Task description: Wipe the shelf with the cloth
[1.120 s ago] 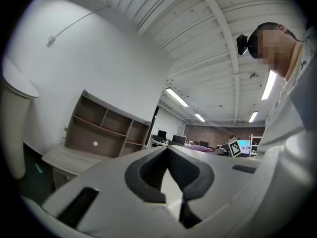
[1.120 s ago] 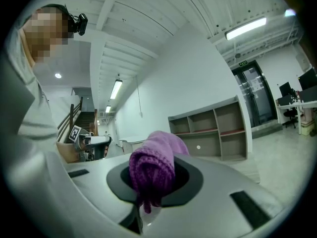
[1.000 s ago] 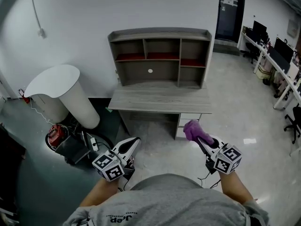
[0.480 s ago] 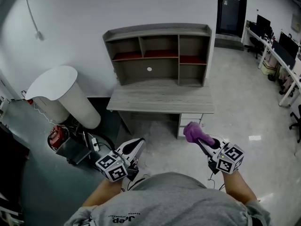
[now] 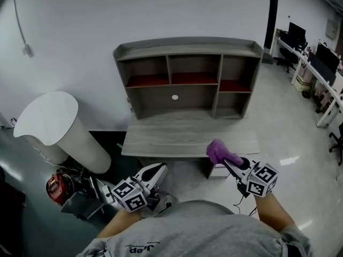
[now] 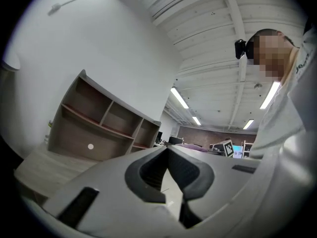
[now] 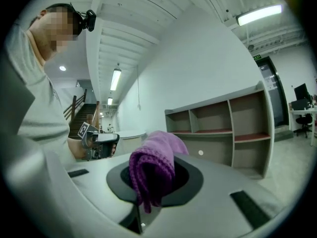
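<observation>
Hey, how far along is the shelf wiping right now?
Done: the purple cloth is picked up, clamped in the right tongs. In hand: it is held in front of the desk, short of the shelf. Left: all the wiping; the cloth touches no board yet. The left tongs are shut, empty.

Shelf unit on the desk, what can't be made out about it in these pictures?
- Dust or marks on the shelf unit: too small in the head view.
- The white dot on its back panel: too small to identify.
- Front right corner of the desk: hidden in the head view by the purple cloth in the right tool.
</observation>
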The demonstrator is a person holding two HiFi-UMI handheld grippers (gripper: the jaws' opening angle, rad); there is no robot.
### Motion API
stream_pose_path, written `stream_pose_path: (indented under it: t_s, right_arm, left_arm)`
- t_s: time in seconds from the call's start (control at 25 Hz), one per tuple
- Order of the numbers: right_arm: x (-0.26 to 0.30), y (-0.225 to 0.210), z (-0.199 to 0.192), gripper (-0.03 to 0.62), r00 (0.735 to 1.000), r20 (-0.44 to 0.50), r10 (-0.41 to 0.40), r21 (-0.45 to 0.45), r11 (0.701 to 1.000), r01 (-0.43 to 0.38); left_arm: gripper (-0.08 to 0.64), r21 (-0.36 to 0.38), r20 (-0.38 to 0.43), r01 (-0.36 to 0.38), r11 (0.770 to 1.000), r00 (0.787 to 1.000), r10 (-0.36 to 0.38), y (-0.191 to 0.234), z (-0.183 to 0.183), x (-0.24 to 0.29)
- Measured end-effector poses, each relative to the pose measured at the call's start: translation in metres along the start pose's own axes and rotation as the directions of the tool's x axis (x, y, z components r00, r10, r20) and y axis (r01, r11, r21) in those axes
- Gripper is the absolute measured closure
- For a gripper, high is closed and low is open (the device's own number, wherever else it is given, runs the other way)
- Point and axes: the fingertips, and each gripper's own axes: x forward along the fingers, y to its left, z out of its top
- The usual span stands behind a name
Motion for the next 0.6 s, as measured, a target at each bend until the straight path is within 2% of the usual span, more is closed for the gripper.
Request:
stream_pose_path:
  t_s: [0.2,0.32,0.44,0.6]
  right_arm:
    - [0.132,-0.034,0.043,0.528,0.999,-0.016,-0.049,-0.004,0.999,0.049]
    - [0.187,-0.056,0.056,0.528,0.996,-0.043,-0.072,-0.032,0.997,0.071]
    - [0.231,-0.086,0.058,0.528,0.988,-0.100,-0.118,-0.086,0.990,0.110]
    - [0.281,-0.143,0.069,0.528,0.971,-0.147,-0.188,-0.222,0.963,0.152]
  left_arm:
    - [0.543,0.067,-0.044,0.069,0.995,0.997,-0.066,0.112,0.070,0.025]
    - [0.543,0.073,-0.029,0.063,0.995,0.998,-0.061,0.169,0.100,0.032]
    - [0.543,0.046,-0.017,0.040,0.998,0.999,-0.039,0.214,0.112,0.040]
    - [0.543,0.018,-0.022,0.006,1.000,1.000,-0.005,0.245,0.111,0.057]
